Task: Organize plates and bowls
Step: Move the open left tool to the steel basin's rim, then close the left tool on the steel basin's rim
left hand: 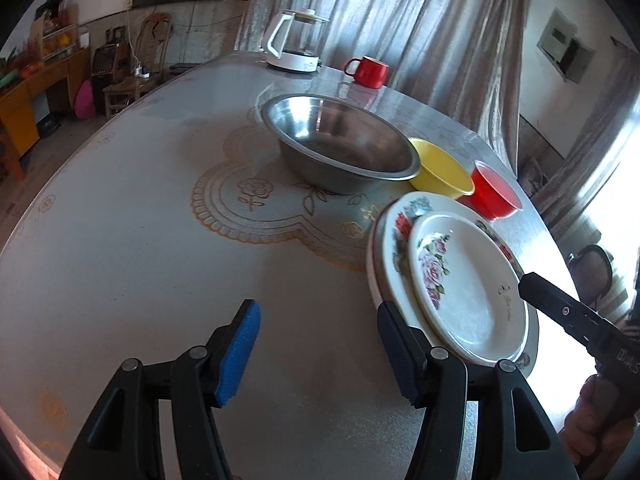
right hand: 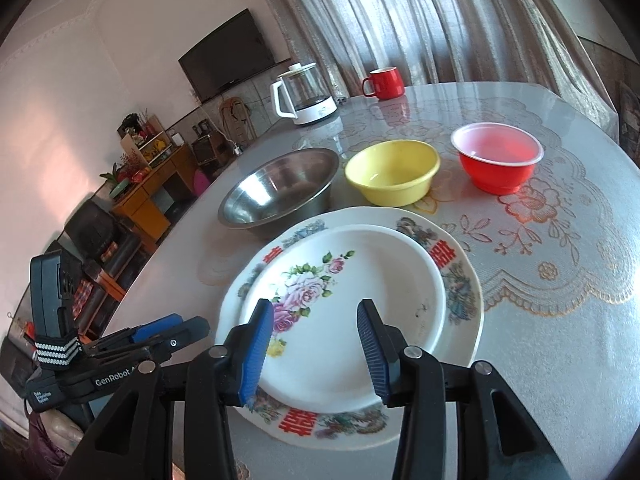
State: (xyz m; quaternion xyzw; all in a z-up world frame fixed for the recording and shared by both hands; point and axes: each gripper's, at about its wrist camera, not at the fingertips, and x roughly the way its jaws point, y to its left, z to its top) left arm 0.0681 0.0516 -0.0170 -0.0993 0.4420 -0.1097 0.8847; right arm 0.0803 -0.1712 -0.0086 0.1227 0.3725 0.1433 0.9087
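**Both grippers spread at the stacked plates**

The right gripper [right hand: 316,350] hovers, jaws apart, over the small white rose-patterned plate [right hand: 352,312] stacked on the larger floral plate [right hand: 460,280]. The left gripper [left hand: 318,354] gapes beside them. Beyond: steel bowl [right hand: 280,188], yellow plastic bowl [right hand: 392,178], red plastic bowl [right hand: 498,162].

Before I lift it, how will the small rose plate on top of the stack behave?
The small rose plate looks rigid and glazed, so probably slippery between pads. It rests loosely on the larger plate, so it may slide. Likely breakable if dropped.
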